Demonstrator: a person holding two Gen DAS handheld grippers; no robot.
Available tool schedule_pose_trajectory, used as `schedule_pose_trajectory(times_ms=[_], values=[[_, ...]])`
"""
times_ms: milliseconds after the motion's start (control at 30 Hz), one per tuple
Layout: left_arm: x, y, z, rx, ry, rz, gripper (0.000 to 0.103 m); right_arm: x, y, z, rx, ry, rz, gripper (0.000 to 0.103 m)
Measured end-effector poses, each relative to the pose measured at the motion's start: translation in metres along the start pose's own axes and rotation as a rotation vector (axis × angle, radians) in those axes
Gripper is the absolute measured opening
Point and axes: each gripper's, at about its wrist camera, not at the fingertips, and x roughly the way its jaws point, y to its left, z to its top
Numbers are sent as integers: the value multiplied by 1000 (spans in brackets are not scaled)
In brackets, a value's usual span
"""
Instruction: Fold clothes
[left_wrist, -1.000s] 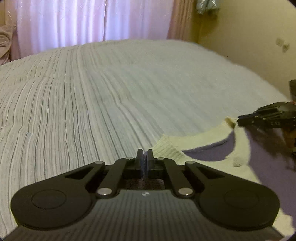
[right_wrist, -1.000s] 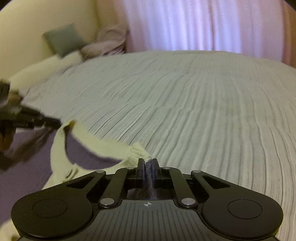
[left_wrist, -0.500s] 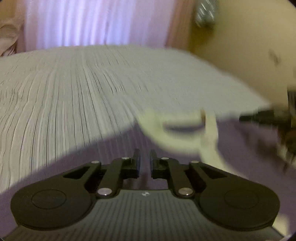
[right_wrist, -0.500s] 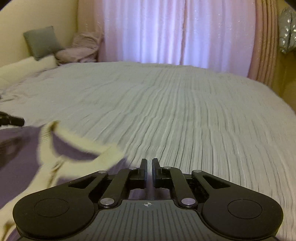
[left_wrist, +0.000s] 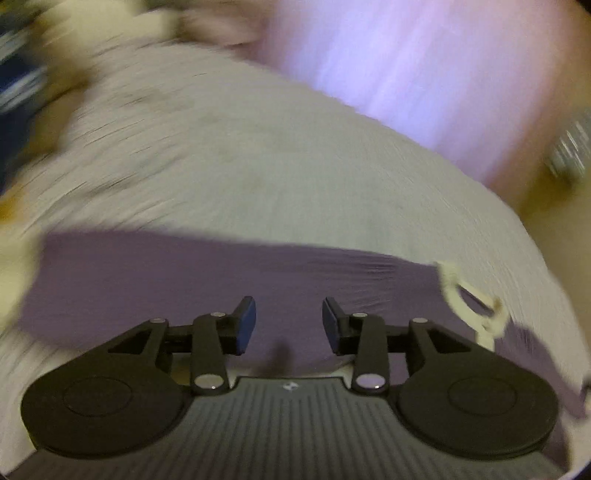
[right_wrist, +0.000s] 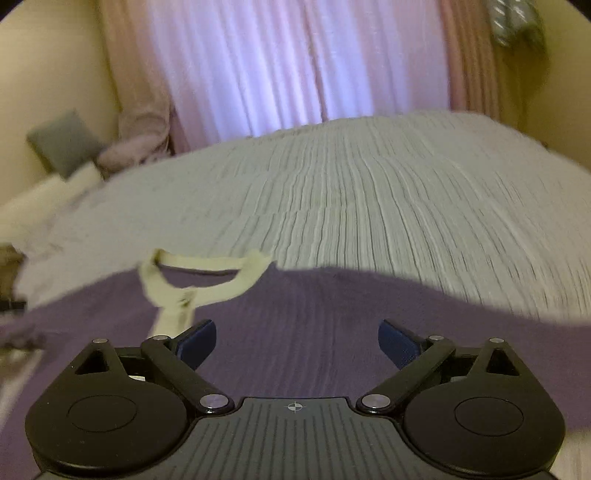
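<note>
A purple garment (left_wrist: 207, 280) with a cream collar (left_wrist: 469, 306) lies spread flat on the bed. In the left wrist view my left gripper (left_wrist: 289, 321) hovers over the purple cloth, its jaws opening, with nothing pinched between them; the collar lies off to its right. In the right wrist view the same purple garment (right_wrist: 332, 325) fills the foreground and its cream collar (right_wrist: 207, 277) sits to the upper left. My right gripper (right_wrist: 297, 338) stands wide open above the cloth, jaws still spreading, holding nothing.
The garment rests on a pale ribbed bedspread (right_wrist: 369, 192). Pink curtains (right_wrist: 303, 62) hang behind the bed. A grey cushion (right_wrist: 62, 142) and bundled cloth (right_wrist: 136, 144) lie at the far left. The left wrist view is motion-blurred.
Both grippers let go of the cream collar and opened. The garment now lies flat on the bed. The left gripper swung and rolled away to the left; the right one pulled back and rose.
</note>
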Motion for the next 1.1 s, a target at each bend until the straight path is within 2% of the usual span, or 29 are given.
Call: schedule_pose_trajectory(times_ms=[67, 167, 267, 433, 500, 533, 633, 767, 900, 967, 1067, 1100], values=[[-20, 44, -8, -144, -18, 49, 34, -21, -6, -15, 90, 7, 22, 97], [-36, 91, -15, -328, -45, 90, 34, -44, -13, -33, 237, 28, 59, 97], [-31, 110, -14, -427, -62, 116, 35, -54, -19, -41, 355, 34, 71, 97], [-15, 131, -8, -560, -96, 150, 34, -68, -24, -44, 509, -6, 47, 97], [-16, 131, -10, -562, -115, 168, 27, -75, -27, -46, 557, -18, 43, 97], [-17, 129, -10, -553, -124, 179, 17, -79, -28, -48, 571, -21, 40, 97], [-30, 98, -2, -433, -188, 195, 9, -87, -31, -54, 576, -31, 21, 97], [-52, 47, 13, -246, -286, 201, 9, -99, -35, -60, 553, -59, -27, 97], [-52, -65, 26, 84, -328, 19, 8, -108, -43, -61, 539, -87, -59, 97], [-41, -125, 16, 236, -305, -130, 8, -106, -49, -60, 556, -83, -60, 97], [-12, -204, -15, 423, -147, -357, 10, -102, -55, -58, 585, -91, -34, 97], [-1, -216, -29, 445, -91, -390, 12, -100, -57, -57, 599, -92, -21, 97]])
